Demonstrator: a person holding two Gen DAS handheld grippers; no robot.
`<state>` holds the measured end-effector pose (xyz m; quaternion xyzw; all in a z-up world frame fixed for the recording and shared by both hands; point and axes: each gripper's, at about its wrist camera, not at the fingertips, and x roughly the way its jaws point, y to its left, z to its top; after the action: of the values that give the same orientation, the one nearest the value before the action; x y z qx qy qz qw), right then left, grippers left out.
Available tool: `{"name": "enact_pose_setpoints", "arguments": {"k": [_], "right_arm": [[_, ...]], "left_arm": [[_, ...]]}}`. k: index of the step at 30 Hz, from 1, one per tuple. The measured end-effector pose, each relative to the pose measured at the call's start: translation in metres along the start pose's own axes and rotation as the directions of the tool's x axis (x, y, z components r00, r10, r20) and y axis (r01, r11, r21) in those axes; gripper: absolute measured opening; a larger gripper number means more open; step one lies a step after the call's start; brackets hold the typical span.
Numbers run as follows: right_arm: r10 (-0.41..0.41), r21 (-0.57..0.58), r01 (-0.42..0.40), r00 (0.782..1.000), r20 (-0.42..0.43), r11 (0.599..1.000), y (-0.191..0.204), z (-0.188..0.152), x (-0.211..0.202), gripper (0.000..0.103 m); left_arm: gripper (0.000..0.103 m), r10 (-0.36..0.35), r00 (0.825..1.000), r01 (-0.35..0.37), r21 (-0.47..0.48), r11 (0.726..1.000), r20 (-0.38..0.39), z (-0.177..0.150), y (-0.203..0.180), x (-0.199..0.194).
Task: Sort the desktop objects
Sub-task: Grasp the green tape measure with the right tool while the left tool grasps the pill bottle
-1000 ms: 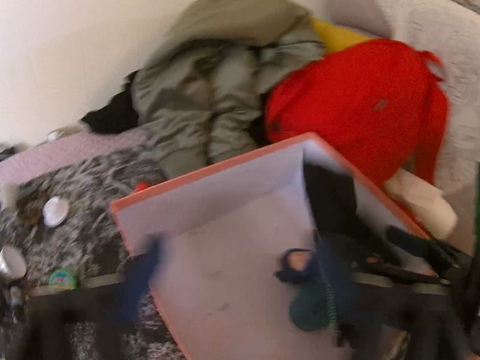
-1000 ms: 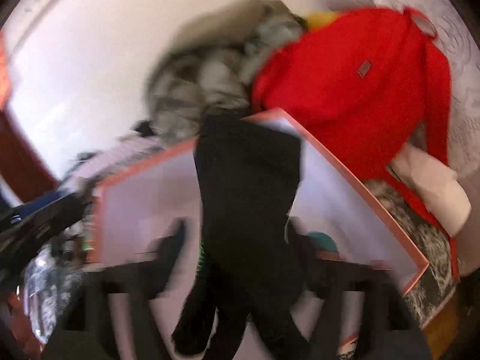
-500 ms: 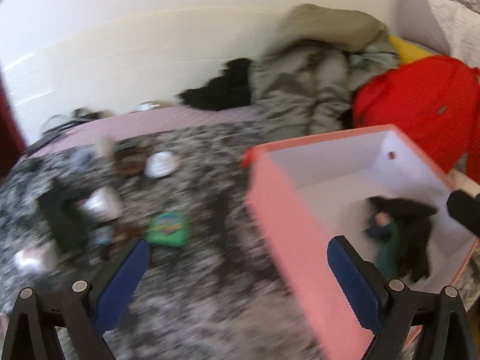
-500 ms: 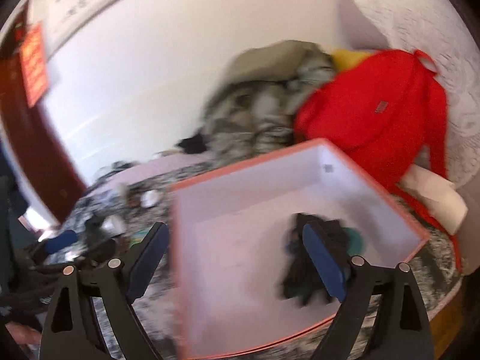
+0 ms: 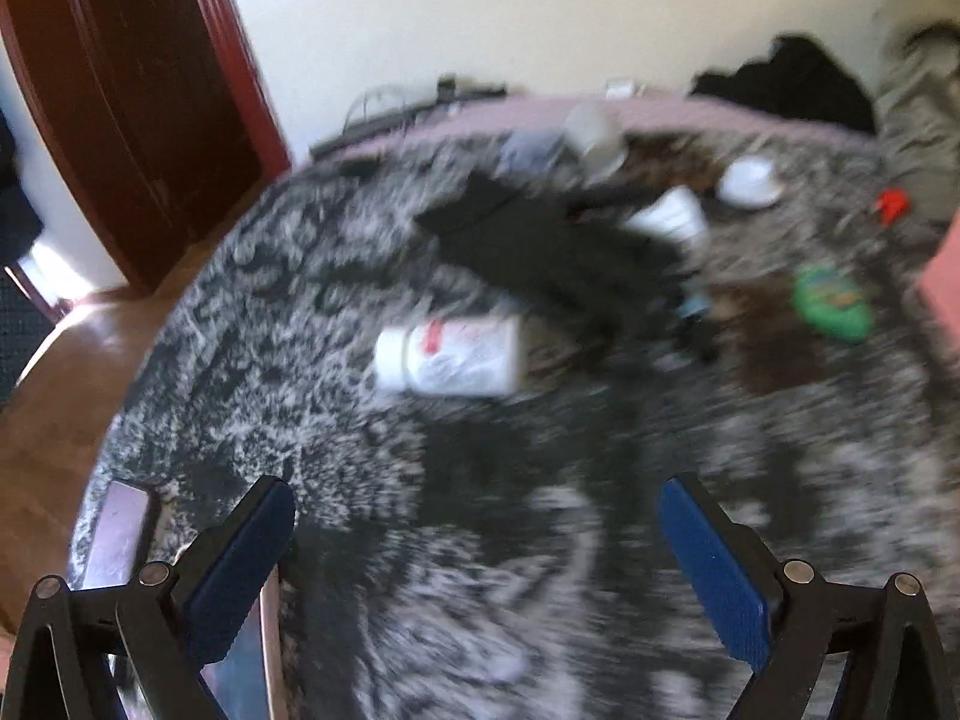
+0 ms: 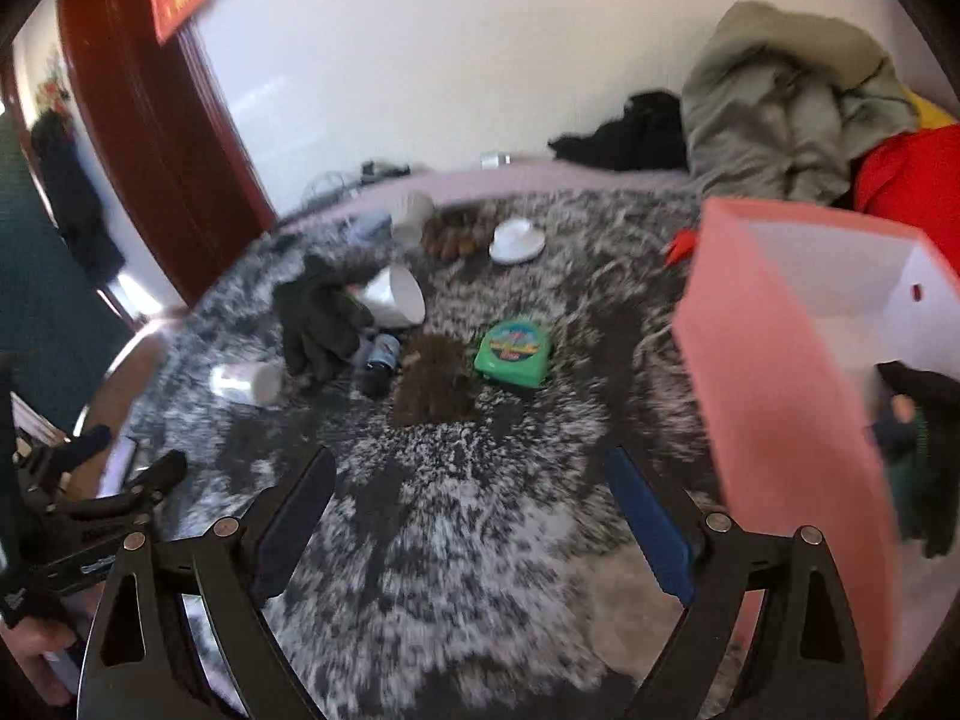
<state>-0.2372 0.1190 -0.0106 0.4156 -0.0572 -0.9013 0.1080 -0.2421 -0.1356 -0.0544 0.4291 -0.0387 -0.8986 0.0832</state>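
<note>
My left hand-held gripper has its two blue pads wide apart, and nothing is between them. It hangs over the furry black-and-white cover that lies on the tabletop. My right hand-held gripper also stands wide apart and empty above the same cover.

In front of the left one, a white bottle with a red mark lies on its side. Just behind it is a black glove, which is blurred in the left view. In the right view the glove lies beside a tipped white paper cup. A small dark bottle lies just in front of this cup, and next to it is a brown fuzzy patch; I cannot tell what it is. A green round tin sits just right of the patch. A white lid or dish is farther back.

The pink box, white inside, stands at the right side, and dark cloth things lie in it. Behind it, a grey-green jacket and a red bag are piled against the wall.
</note>
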Motion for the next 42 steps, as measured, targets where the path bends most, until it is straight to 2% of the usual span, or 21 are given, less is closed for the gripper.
{"name": "enact_pose_setpoints", "arguments": {"k": [6, 11, 14, 18, 20, 21, 23, 24, 25, 26, 28, 34, 37, 42], "right_arm": [[-0.039, 0.029, 0.041, 0.996, -0.08, 0.999, 0.0, 0.023, 0.086, 0.094], [-0.034, 0.049, 0.04, 0.994, -0.108, 0.998, -0.005, 0.045, 0.128, 0.094], [-0.038, 0.057, 0.046, 0.991, -0.126, 0.997, -0.011, 0.055, 0.15, 0.094], [-0.022, 0.093, 0.038, 0.985, -0.17, 0.995, -0.021, 0.061, 0.179, 0.094], [-0.019, 0.105, 0.04, 0.98, -0.197, 0.994, -0.024, 0.061, 0.194, 0.095], [-0.021, 0.101, 0.041, 0.98, -0.196, 0.994, -0.025, 0.062, 0.2, 0.098], [-0.029, 0.074, 0.043, 0.983, -0.179, 0.996, -0.021, 0.063, 0.202, 0.101], [-0.037, 0.056, 0.047, 0.984, -0.172, 0.997, -0.019, 0.063, 0.203, 0.096], [-0.055, 0.031, 0.061, 0.985, -0.163, 0.998, -0.017, 0.063, 0.203, 0.07], [-0.083, 0.003, 0.085, 0.984, -0.159, 0.996, -0.015, 0.063, 0.202, 0.06], [-0.075, -0.024, 0.072, 0.983, -0.167, 0.997, -0.013, 0.064, 0.199, 0.06], [-0.029, 0.001, 0.03, 0.983, -0.18, 1.0, -0.017, 0.057, 0.168, 0.06], [-0.001, 0.02, 0.004, 0.986, -0.164, 1.0, -0.019, 0.051, 0.135, 0.06], [0.059, 0.042, -0.055, 0.991, -0.119, 0.998, -0.015, 0.03, 0.073, 0.06]], "left_arm": [[0.1, -0.05, 0.998, 0.048, -0.035, 0.998, -0.041, 0.013, 0.019, 0.06], [0.101, -0.123, 0.992, 0.121, -0.047, 0.992, -0.037, 0.036, 0.016, 0.093], [0.1, -0.12, 0.991, 0.12, -0.017, 0.993, -0.054, 0.045, 0.008, 0.112], [0.101, -0.05, 0.998, 0.052, 0.054, 0.997, -0.04, 0.052, -0.004, 0.128], [0.1, -0.06, 0.997, 0.063, 0.053, 0.997, -0.058, 0.052, -0.003, 0.134], [0.1, -0.077, 0.994, 0.08, 0.036, 0.996, -0.076, 0.051, 0.0, 0.137], [0.098, -0.113, 0.989, 0.114, 0.003, 0.993, -0.091, 0.05, 0.007, 0.139], [0.088, -0.131, 0.987, 0.131, -0.013, 0.991, -0.095, 0.049, 0.011, 0.139], [0.088, -0.149, 0.984, 0.147, -0.03, 0.989, -0.098, 0.049, 0.015, 0.139], [0.088, -0.157, 0.983, 0.153, -0.043, 0.987, -0.097, 0.049, 0.018, 0.137], [0.088, -0.151, 0.985, 0.145, -0.063, 0.987, -0.087, 0.047, 0.023, 0.129], [0.088, -0.142, 0.989, 0.138, -0.083, 0.987, -0.044, 0.039, 0.031, 0.092], [0.088, -0.139, 0.99, 0.139, -0.075, 0.987, 0.0, 0.035, 0.027, 0.061], [0.088, -0.191, 0.981, 0.194, -0.075, 0.978, 0.046, 0.01, 0.011, 0.001]]}}
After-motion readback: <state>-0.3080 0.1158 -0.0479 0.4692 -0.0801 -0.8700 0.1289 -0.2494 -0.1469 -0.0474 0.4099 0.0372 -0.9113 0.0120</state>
